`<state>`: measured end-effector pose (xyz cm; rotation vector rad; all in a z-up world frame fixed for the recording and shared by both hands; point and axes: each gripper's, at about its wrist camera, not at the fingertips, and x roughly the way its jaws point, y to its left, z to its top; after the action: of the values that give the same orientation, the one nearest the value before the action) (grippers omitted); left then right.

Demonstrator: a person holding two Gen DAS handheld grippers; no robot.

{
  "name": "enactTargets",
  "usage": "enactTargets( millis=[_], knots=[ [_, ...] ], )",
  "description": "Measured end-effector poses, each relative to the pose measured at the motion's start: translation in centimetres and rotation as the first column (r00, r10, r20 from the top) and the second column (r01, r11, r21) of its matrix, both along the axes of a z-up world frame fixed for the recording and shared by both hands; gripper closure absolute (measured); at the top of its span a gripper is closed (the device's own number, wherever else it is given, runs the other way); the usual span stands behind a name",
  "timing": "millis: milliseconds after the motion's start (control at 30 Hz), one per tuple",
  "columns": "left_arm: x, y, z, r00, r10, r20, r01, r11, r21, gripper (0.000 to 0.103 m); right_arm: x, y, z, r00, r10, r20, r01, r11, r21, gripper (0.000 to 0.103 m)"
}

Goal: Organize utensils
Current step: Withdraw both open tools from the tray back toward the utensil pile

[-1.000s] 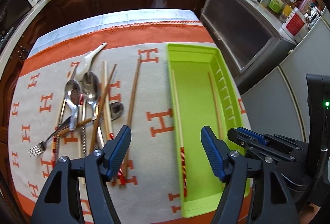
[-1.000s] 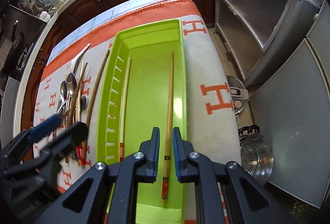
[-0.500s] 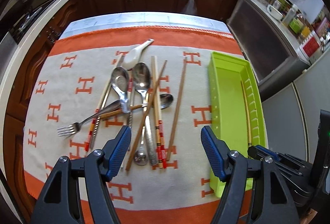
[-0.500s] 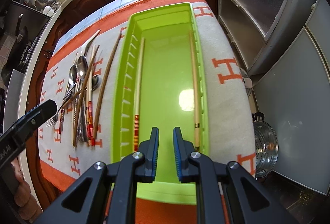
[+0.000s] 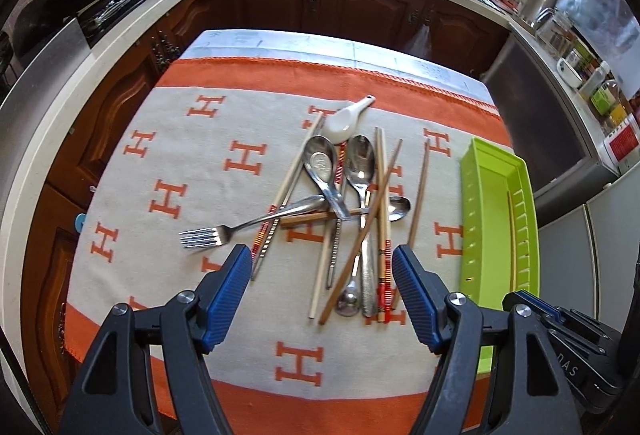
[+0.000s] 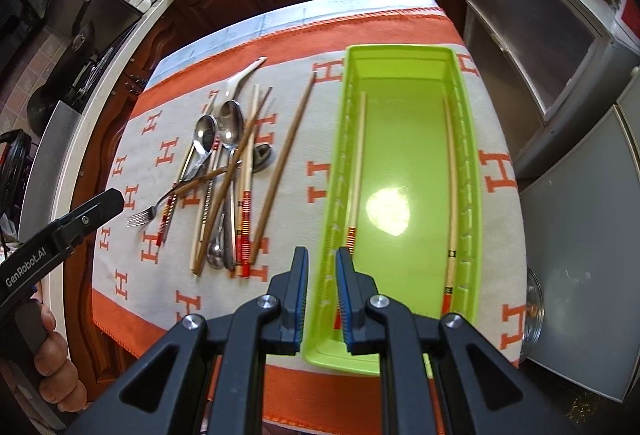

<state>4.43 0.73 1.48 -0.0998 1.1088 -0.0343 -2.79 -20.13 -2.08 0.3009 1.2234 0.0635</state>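
**Over the tabletop: one gripper above the pile, one at the tray**

On the tabletop (image 5: 280, 49), an orange-and-cream cloth (image 5: 192, 163) is lying under everything, with a green tray (image 6: 468, 115) sitting along its right side. Two chopsticks are lying lengthwise in the tray, a red-banded one (image 6: 357, 163) along the left wall and a pale one (image 6: 452, 195) along the right. Left of the tray, a heap of utensils (image 5: 344, 211) is resting crossed on the cloth: spoons, chopsticks, a white ceramic spoon (image 5: 344, 121) and a fork (image 5: 224, 233) pointing left.

The left gripper (image 5: 322, 297) is tilting steeply down above the near end of the heap, its jaws standing wide apart and having just been opening a little, with nothing touching them. The right gripper (image 6: 321, 295) is pointing steeply down over the tray's near left wall, its jaws nearly together with a narrow gap, clamping nothing. A person's hand (image 6: 52, 367) is gripping the left handle.
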Motion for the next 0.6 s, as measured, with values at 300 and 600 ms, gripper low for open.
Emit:
enactTargets(
  millis=[300,600],
  knots=[
    [-0.2,3.3,-1.1,1.000,0.022,0.017,-0.023,0.999,0.029,0.030,1.3,3.7,0.1,0.998,0.056,0.016,-0.056,0.998,0.004,0.089],
    [0.3,6.4,-3.4,1.000,0.011,0.028,-0.011,1.000,-0.002,0.030,3.1,6.3,-1.8,0.998,0.050,-0.026,-0.050,0.999,0.016,0.089]
  ],
)
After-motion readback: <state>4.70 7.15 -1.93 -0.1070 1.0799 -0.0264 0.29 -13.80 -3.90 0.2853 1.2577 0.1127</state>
